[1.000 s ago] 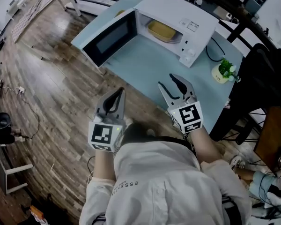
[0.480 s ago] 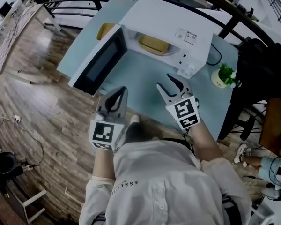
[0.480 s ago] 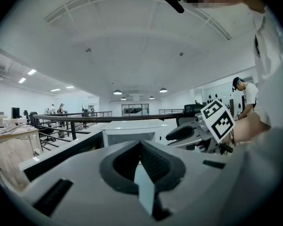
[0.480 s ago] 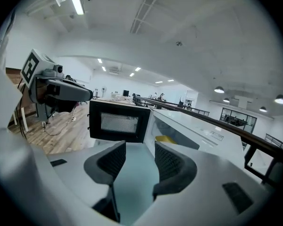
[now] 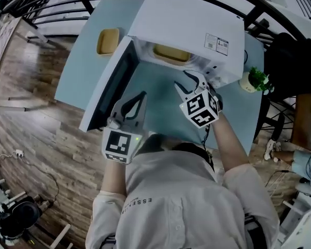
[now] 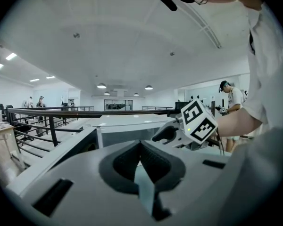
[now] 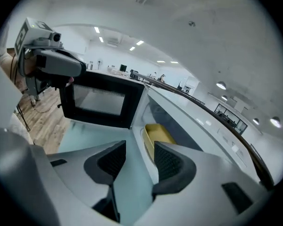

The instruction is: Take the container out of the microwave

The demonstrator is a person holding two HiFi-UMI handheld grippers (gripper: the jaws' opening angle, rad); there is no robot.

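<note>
The white microwave [image 5: 186, 25] stands on the pale blue table [image 5: 160, 95] with its door [image 5: 111, 87] swung open to the left. A shallow yellow container [image 5: 171, 53] sits inside the cavity. My right gripper [image 5: 186, 81] is open just in front of the opening, short of the container. In the right gripper view the container [image 7: 158, 134] shows beyond the open right gripper [image 7: 139, 145], with the door [image 7: 101, 100] at left. My left gripper [image 5: 141, 95] is shut and empty beside the door. The left gripper view has the left gripper [image 6: 140, 143] shut.
A flat yellow piece [image 5: 108, 40] lies on the table left of the microwave. A small potted plant [image 5: 258, 78] stands at the microwave's right. Black railings run behind the table. A dark chair [image 5: 295, 71] is to the right, wooden floor [image 5: 31, 113] to the left.
Both grippers have moved forward to the microwave. The right one now reaches the cavity opening and the left one is beside the open door. The jaws have not changed.
</note>
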